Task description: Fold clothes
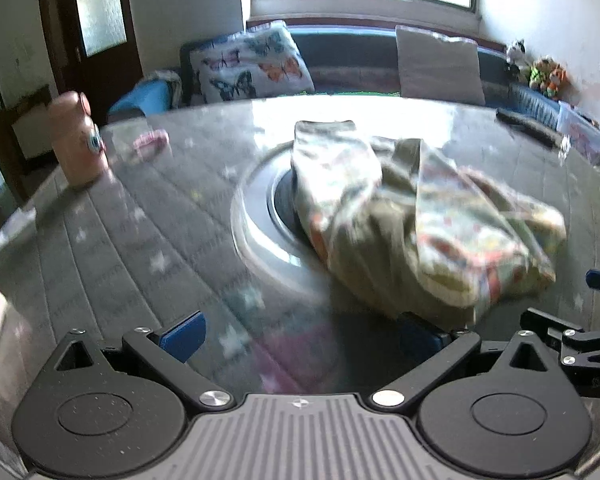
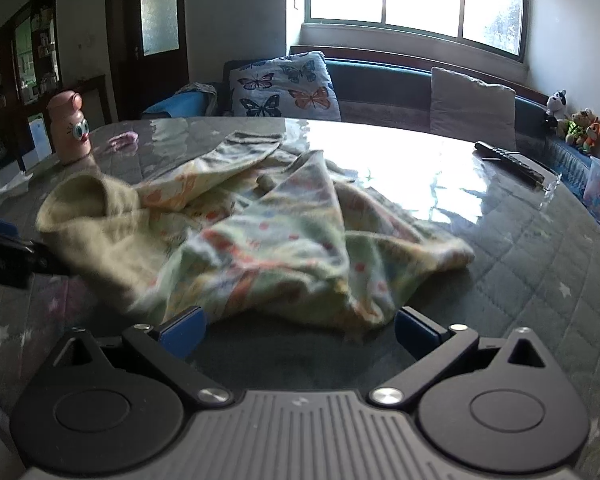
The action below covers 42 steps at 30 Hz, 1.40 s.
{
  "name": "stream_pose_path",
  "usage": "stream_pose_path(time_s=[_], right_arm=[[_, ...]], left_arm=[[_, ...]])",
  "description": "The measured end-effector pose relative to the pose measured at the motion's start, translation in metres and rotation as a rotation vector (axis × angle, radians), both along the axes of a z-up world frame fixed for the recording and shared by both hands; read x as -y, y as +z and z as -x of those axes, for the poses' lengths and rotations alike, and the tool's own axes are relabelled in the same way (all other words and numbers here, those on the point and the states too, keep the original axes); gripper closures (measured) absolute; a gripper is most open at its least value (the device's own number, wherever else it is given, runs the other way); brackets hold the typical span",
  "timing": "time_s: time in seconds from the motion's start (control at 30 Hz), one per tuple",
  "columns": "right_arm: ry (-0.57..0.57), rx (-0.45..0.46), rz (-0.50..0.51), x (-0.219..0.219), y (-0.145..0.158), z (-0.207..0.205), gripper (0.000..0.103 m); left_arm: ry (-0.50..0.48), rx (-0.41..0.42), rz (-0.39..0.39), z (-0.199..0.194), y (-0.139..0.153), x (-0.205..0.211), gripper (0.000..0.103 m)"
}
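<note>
A crumpled pale green garment (image 1: 420, 216) with a colourful print lies in a heap on the round glass-topped table (image 1: 140, 220). My left gripper (image 1: 300, 336) is open at the garment's near left edge; the cloth hem overlaps its right finger (image 1: 420, 338). In the right wrist view the same garment (image 2: 268, 232) is spread just ahead of my right gripper (image 2: 300, 330), which is open, with the hem lying close to its fingertips. Nothing is held by either one. The left gripper's finger (image 2: 4, 252) shows at that view's left edge, beside the garment's lining.
A pink bottle with cartoon eyes (image 2: 70, 128) stands at the table's far left, near a small pink item (image 2: 122, 140). A dark remote (image 2: 508, 162) lies far right. A round metal ring (image 1: 256, 220) sits at the table's centre. A sofa with cushions (image 2: 284, 88) is behind.
</note>
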State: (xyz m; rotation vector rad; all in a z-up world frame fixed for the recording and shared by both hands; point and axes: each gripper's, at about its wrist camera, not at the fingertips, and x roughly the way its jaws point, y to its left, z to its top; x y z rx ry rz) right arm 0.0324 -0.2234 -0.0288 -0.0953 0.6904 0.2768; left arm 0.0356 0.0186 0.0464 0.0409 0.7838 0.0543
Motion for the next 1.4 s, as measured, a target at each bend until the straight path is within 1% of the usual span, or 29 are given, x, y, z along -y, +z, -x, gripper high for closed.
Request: stream_pose_path(time_s=[0.17, 0.3, 0.37, 0.43, 0.47, 0.53, 0.57, 0.6, 0.63, 0.7, 0.73, 0.83, 0.87, 0.9, 0.93, 0.97, 1.0, 1.03, 1.07, 1.13, 1.17, 1.2, 1.23, 1.27, 1.3, 1.4], right_arm=[[-0.006, 0.004, -0.003, 0.003, 0.009, -0.03, 0.007], [-0.008, 0.002, -0.016, 0.004, 0.014, -0.055, 0.011], [-0.006, -0.006, -0.029, 0.003, 0.015, -0.069, 0.012], [-0.007, -0.014, -0.035, 0.001, 0.014, -0.084, 0.015], [-0.008, -0.02, -0.04, 0.0, 0.014, -0.092, 0.017], [-0.01, -0.033, -0.051, -0.002, 0.013, -0.106, 0.02], [-0.01, -0.04, -0.058, -0.003, 0.012, -0.114, 0.022], [-0.011, -0.047, -0.065, -0.004, 0.011, -0.122, 0.024], [-0.01, -0.051, -0.068, -0.006, 0.011, -0.129, 0.025], [0.003, -0.058, -0.07, -0.01, 0.009, -0.142, 0.031], [0.01, -0.06, -0.067, -0.012, 0.008, -0.149, 0.032], [0.018, -0.067, -0.063, -0.019, 0.004, -0.17, 0.033], [0.018, -0.07, -0.067, -0.021, 0.003, -0.177, 0.036], [0.022, -0.076, -0.072, -0.022, 0.001, -0.184, 0.039], [0.024, -0.082, -0.074, -0.024, -0.001, -0.191, 0.04], [0.025, -0.089, -0.076, -0.026, -0.004, -0.197, 0.043], [0.027, -0.095, -0.078, -0.027, -0.007, -0.203, 0.047], [0.028, -0.101, -0.079, -0.029, -0.009, -0.21, 0.047], [0.03, -0.108, -0.081, -0.03, -0.012, -0.216, 0.05], [0.034, -0.12, -0.078, -0.034, -0.018, -0.227, 0.057], [0.035, -0.126, -0.075, -0.035, -0.02, -0.229, 0.064], [0.032, -0.127, -0.07, -0.036, -0.022, -0.231, 0.072], [0.029, -0.128, -0.066, -0.038, -0.024, -0.233, 0.077], [0.027, -0.128, -0.062, -0.039, -0.026, -0.234, 0.087], [0.028, -0.125, -0.062, -0.039, -0.025, -0.233, 0.094], [0.023, -0.104, -0.066, -0.036, -0.02, -0.226, 0.099]], left_arm=[[-0.006, 0.06, -0.049, -0.022, 0.023, -0.001, 0.0], [-0.028, 0.08, -0.082, -0.046, 0.032, 0.001, 0.0], [-0.061, 0.092, -0.096, -0.057, 0.034, 0.006, 0.001], [-0.113, 0.096, -0.1, -0.072, 0.034, 0.013, 0.001], [-0.133, 0.087, -0.1, -0.08, 0.032, 0.015, 0.001], [-0.17, 0.066, -0.101, -0.096, 0.028, 0.021, 0.006], [-0.193, 0.051, -0.098, -0.104, 0.024, 0.024, 0.007], [-0.218, 0.036, -0.094, -0.112, 0.02, 0.027, 0.009], [-0.238, 0.02, -0.093, -0.119, 0.016, 0.03, 0.014], [-0.275, -0.012, -0.094, -0.133, 0.008, 0.036, 0.02], [-0.29, -0.027, -0.098, -0.14, 0.003, 0.039, 0.024], [-0.323, -0.066, -0.106, -0.157, -0.01, 0.043, 0.027], [-0.326, -0.076, -0.109, -0.162, -0.014, 0.043, 0.029], [-0.329, -0.087, -0.112, -0.167, -0.018, 0.043, 0.034], [-0.327, -0.101, -0.109, -0.172, -0.022, 0.042, 0.039], [-0.324, -0.116, -0.105, -0.177, -0.027, 0.04, 0.043], [-0.319, -0.128, -0.103, -0.181, -0.03, 0.038, 0.048], [-0.314, -0.141, -0.101, -0.184, -0.034, 0.036, 0.055], [-0.312, -0.142, -0.098, -0.185, -0.036, 0.034, 0.059], [-0.309, -0.138, -0.09, -0.185, -0.039, 0.031, 0.073], [-0.308, -0.137, -0.086, -0.185, -0.041, 0.029, 0.077], [-0.306, -0.135, -0.082, -0.186, -0.042, 0.027, 0.084], [-0.3, -0.128, -0.076, -0.185, -0.042, 0.024, 0.089], [-0.294, -0.119, -0.07, -0.184, -0.042, 0.022, 0.09], [-0.284, -0.107, -0.063, -0.182, -0.041, 0.019, 0.093], [-0.241, -0.069, -0.053, -0.174, -0.037, 0.009, 0.097]])
